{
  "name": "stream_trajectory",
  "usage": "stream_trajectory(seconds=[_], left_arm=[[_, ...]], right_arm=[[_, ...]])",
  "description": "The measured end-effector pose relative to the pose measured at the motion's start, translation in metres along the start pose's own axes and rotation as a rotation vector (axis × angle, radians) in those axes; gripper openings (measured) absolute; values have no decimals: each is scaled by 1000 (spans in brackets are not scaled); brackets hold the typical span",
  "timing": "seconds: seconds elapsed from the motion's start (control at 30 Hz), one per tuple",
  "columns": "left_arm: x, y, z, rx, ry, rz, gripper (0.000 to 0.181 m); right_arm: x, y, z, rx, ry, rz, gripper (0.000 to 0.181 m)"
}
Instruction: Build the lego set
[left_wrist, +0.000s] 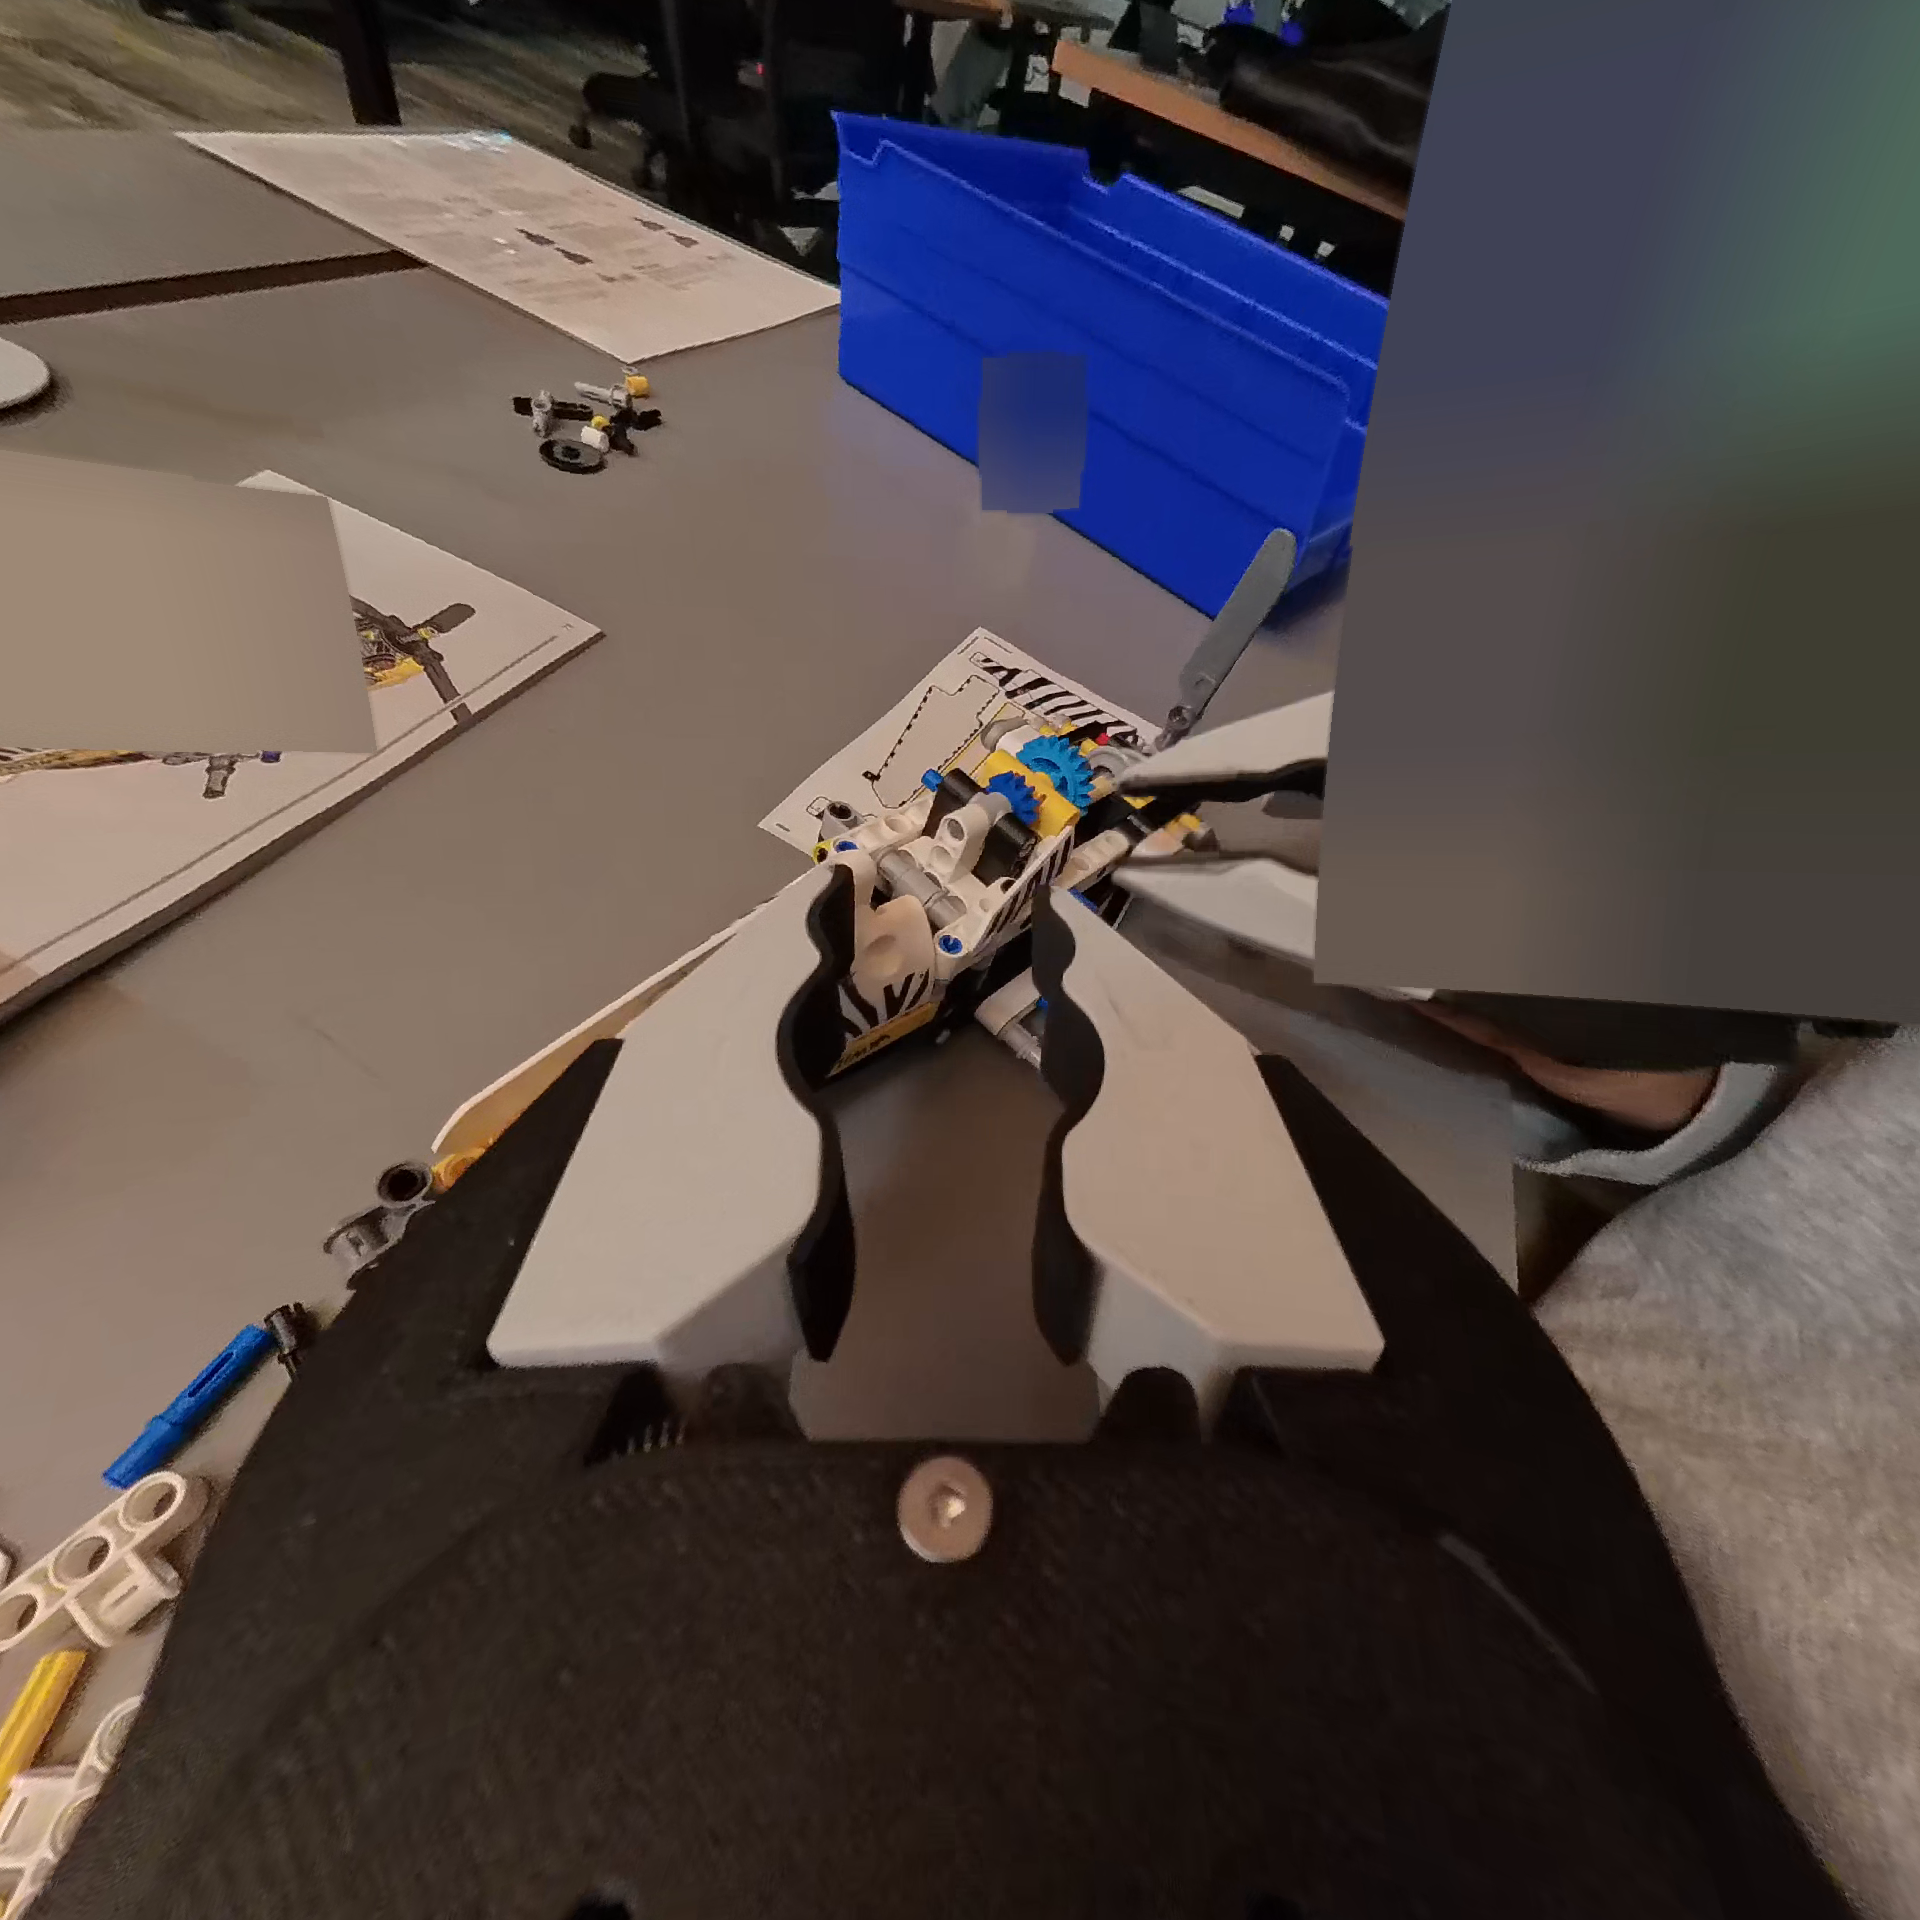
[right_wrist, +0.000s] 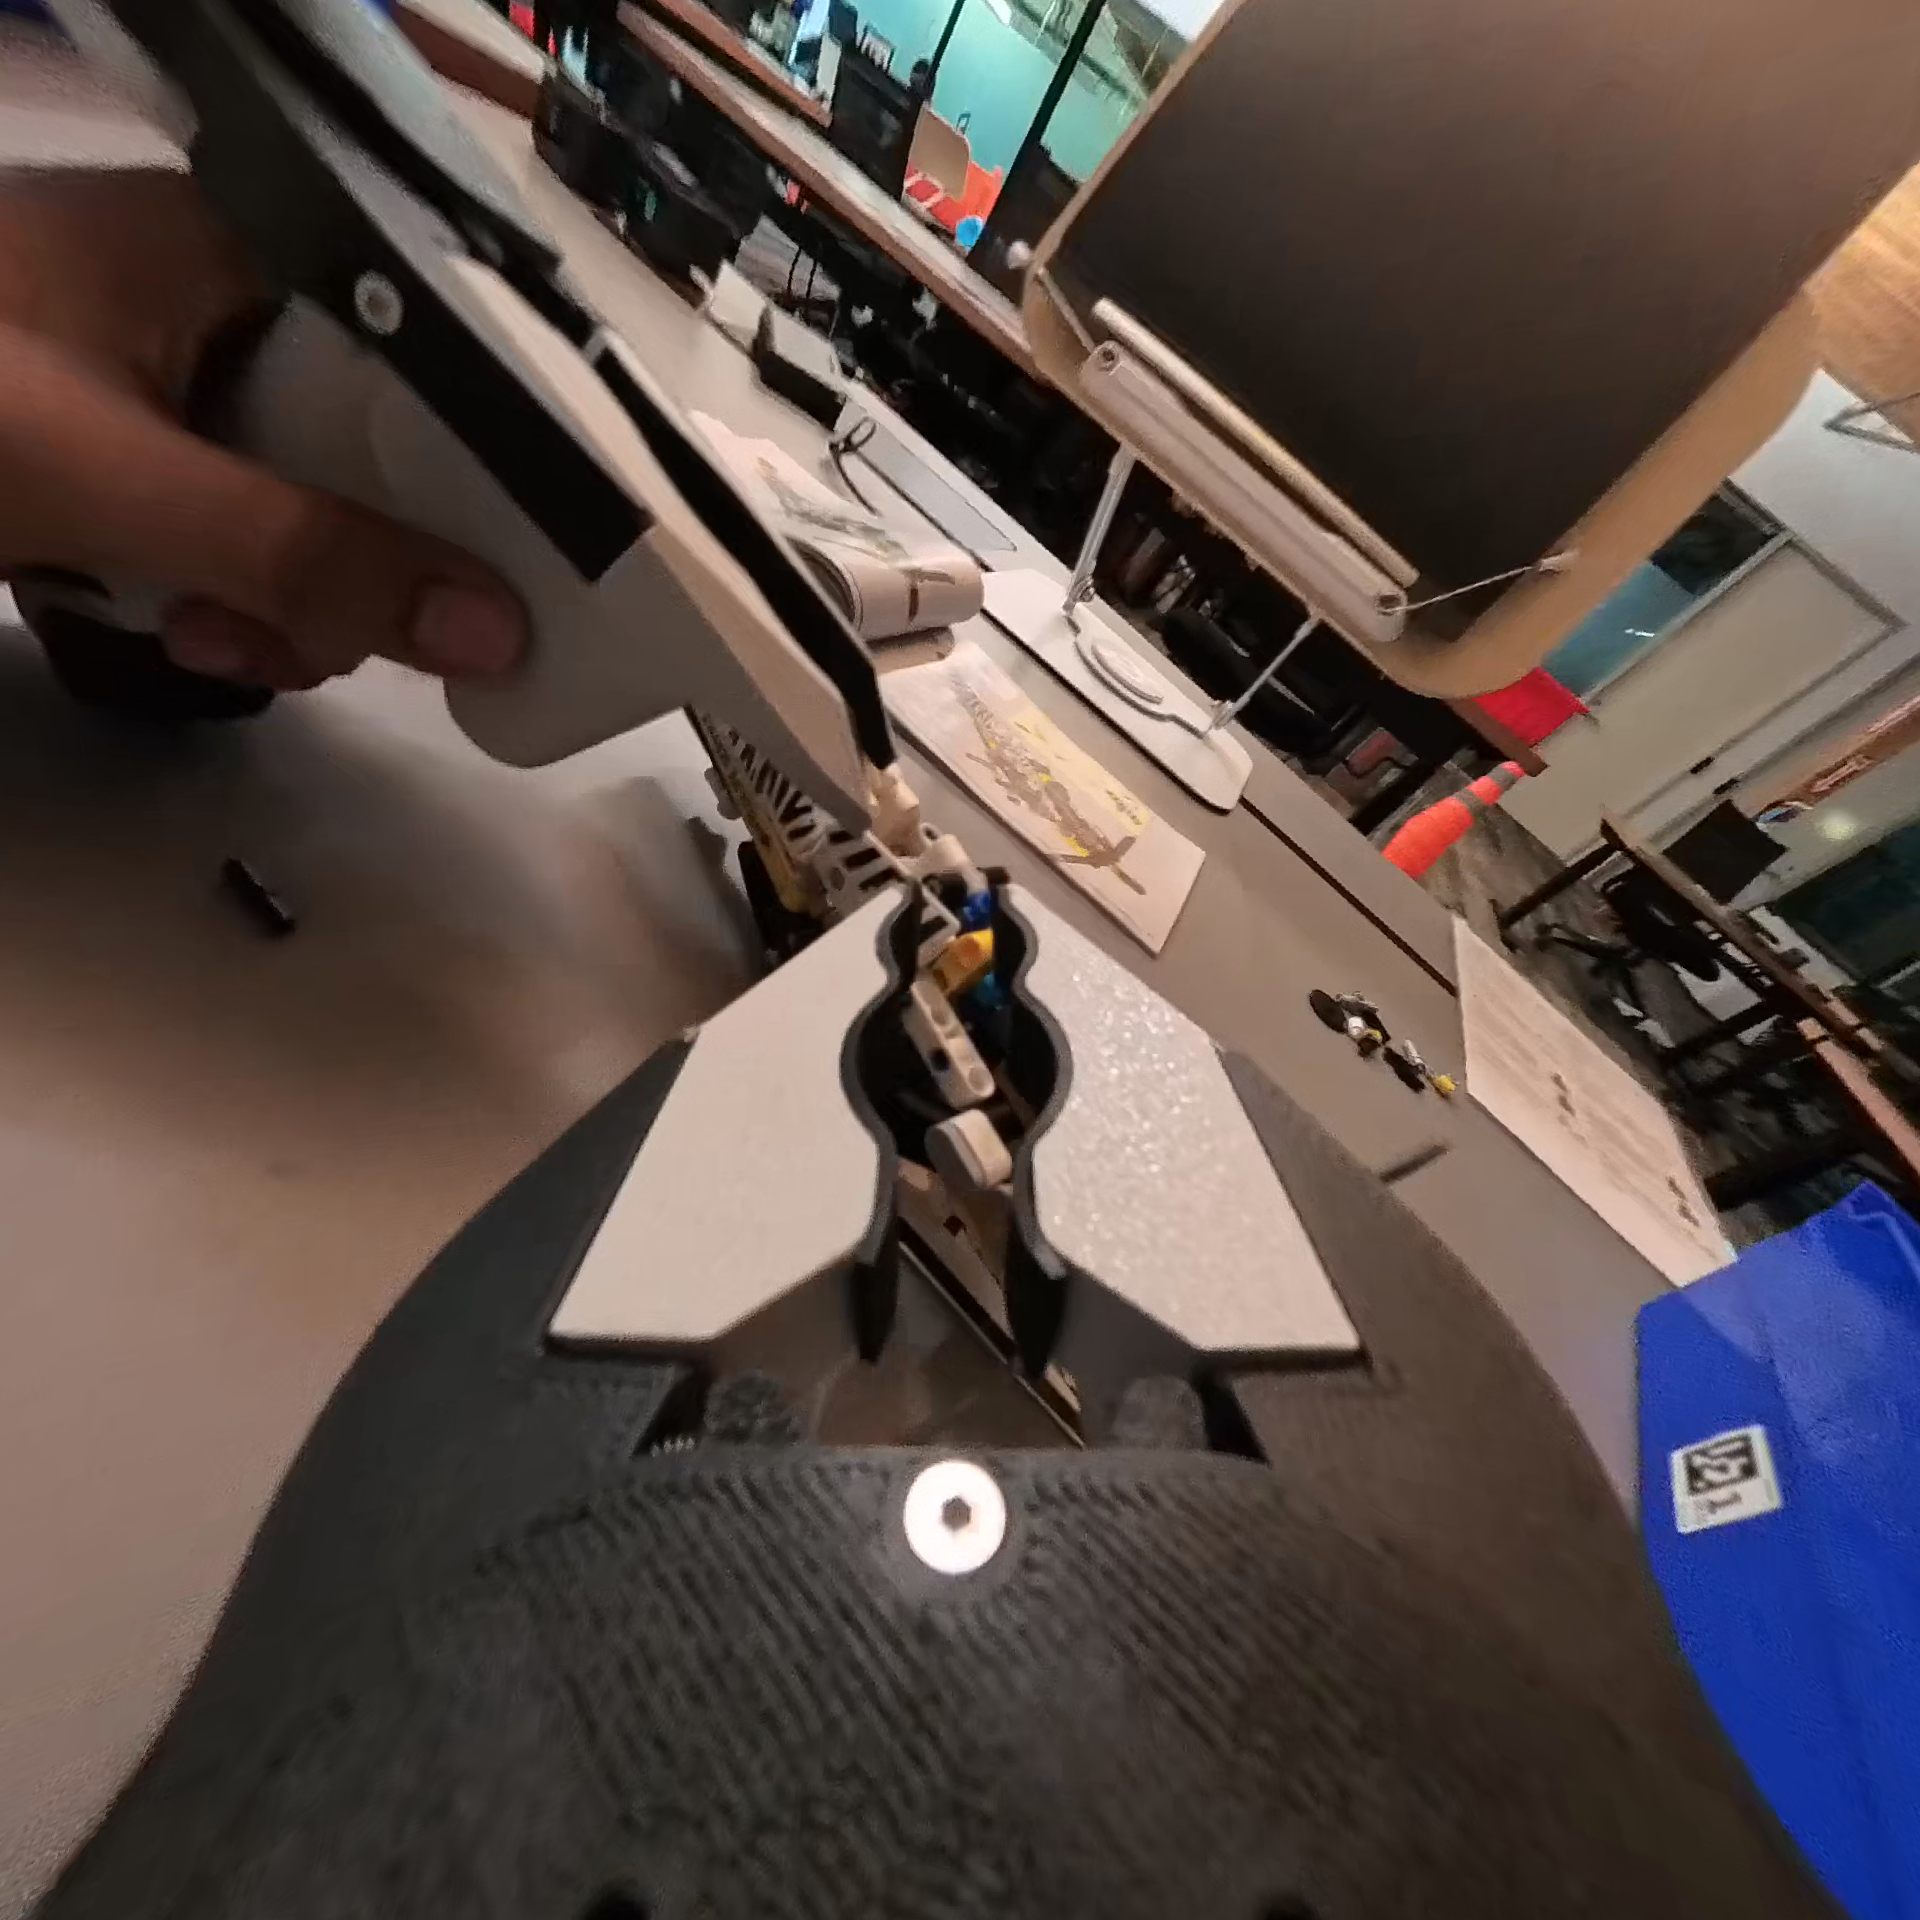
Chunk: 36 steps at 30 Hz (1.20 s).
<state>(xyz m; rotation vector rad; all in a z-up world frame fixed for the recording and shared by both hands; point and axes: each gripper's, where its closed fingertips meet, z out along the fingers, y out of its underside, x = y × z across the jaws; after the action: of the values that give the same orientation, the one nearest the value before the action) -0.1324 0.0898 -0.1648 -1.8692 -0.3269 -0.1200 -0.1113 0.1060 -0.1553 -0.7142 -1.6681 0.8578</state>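
- The lego model (left_wrist: 966, 862) – white and black beams, zebra-striped panels, yellow block, blue gears on top – sits over the grey table (left_wrist: 644, 831), pinned between both tools.
- Left gripper (left_wrist: 935, 914) is pinched onto the model's near end, its fingers pressed on the white and striped parts.
- Right gripper (right_wrist: 956, 925) clamps the model's opposite end; in its own view a white beam, a yellow bit and blue pieces are squeezed between the black pads.
- A long grey blade part (left_wrist: 1236, 623) sticks up from the model's far end, toward the blue bin (left_wrist: 1091, 343) just behind it.
- A sticker sheet (left_wrist: 935, 717) lies flat right under the model.
- Left of the model there's an open instruction booklet (left_wrist: 312, 758), and farther beyond it a little cluster of loose parts (left_wrist: 587, 416) plus another printed sheet (left_wrist: 520, 229).
- Closer than the model, beside the left gripper's body – a blue axle piece (left_wrist: 192, 1403), white connector beams (left_wrist: 94, 1558) and a yellow rod (left_wrist: 36, 1714).
- A hand (right_wrist: 208, 499) holds the left gripper in the right wrist view.
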Motion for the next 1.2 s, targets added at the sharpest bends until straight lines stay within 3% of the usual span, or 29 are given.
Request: stream_trajectory(seconds=[0.23, 0.77, 0.9, 1.2], left_arm=[[0, 4, 3, -30, -23, 27, 26], [6, 10, 3, -89, 15, 126, 30], [0, 10, 4, -102, -37, 175, 19], [2, 11, 3, -100, 4, 141, 12]], right_arm=[[-12, 13, 8, -89, 22, -173, 12], [-7, 10, 6, -69, 4, -96, 13], [-6, 9, 5, -59, -2, -74, 12], [-6, 8, 5, -55, -4, -74, 12]])
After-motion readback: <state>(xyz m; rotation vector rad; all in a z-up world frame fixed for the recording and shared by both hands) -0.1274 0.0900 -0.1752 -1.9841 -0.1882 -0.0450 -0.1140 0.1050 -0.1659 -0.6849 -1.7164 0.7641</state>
